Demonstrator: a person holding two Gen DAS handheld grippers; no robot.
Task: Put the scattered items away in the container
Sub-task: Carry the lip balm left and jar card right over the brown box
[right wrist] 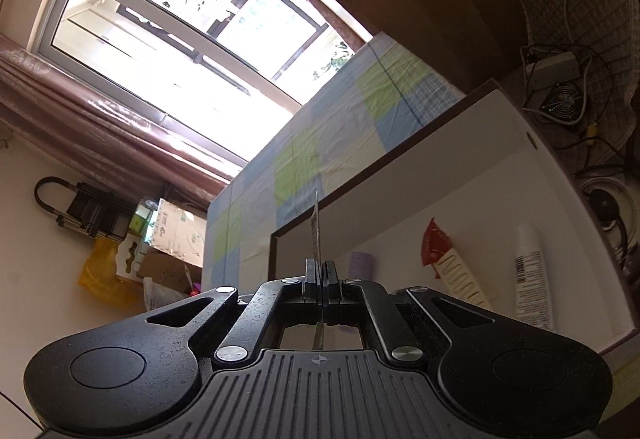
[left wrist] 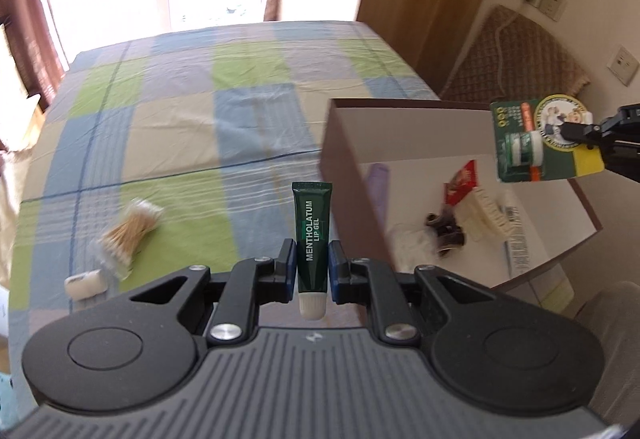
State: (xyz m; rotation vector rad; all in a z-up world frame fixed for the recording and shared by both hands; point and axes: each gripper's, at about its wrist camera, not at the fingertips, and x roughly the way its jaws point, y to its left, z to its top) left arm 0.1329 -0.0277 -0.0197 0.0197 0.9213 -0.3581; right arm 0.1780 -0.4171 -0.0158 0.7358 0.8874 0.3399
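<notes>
My left gripper (left wrist: 313,258) is shut on a dark green lip gel tube (left wrist: 311,231), held upright above the checked bedsheet, just left of the brown box (left wrist: 347,175) with a white inside. My right gripper (left wrist: 576,131) is shut on a green blister card (left wrist: 540,139) over the box's far right side; in the right wrist view that blister card (right wrist: 316,231) shows edge-on between the shut fingers of the right gripper (right wrist: 321,271). Inside the box lie a red packet (left wrist: 462,183), a cream comb (left wrist: 490,213), a white tube (right wrist: 532,275) and a purple item (right wrist: 361,265).
A bundle of cotton swabs (left wrist: 130,231) and a small white case (left wrist: 85,282) lie on the bed (left wrist: 180,119) to the left. A window and curtains stand beyond the bed. A quilted headboard (left wrist: 516,55) and wall sockets are at the right.
</notes>
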